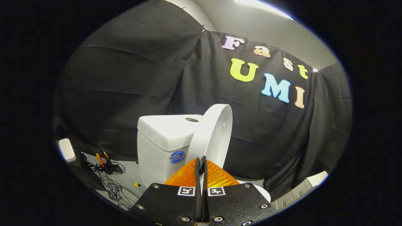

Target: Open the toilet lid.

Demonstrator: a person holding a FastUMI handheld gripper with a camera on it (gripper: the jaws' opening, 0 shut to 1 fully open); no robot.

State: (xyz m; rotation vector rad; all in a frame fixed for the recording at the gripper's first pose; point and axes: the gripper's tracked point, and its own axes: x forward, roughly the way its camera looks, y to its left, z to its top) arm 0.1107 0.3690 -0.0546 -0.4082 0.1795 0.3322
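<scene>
A white toilet stands just ahead of my fingers, its tank to the left with a round flush button on top. The white lid stands raised, nearly upright, leaning back against the tank's right side. My gripper is shut, its two fingers pressed together with nothing between them. The fingertips sit just below the lid's lower edge, and I cannot tell whether they touch it. A bit of the white seat rim shows to the right of the fingers.
On the floor left of the tank lie tangled cables and a small orange-and-black tool. A white box sits farther left. Black cloth walls close in behind and on both sides. Grey tiles show to the right.
</scene>
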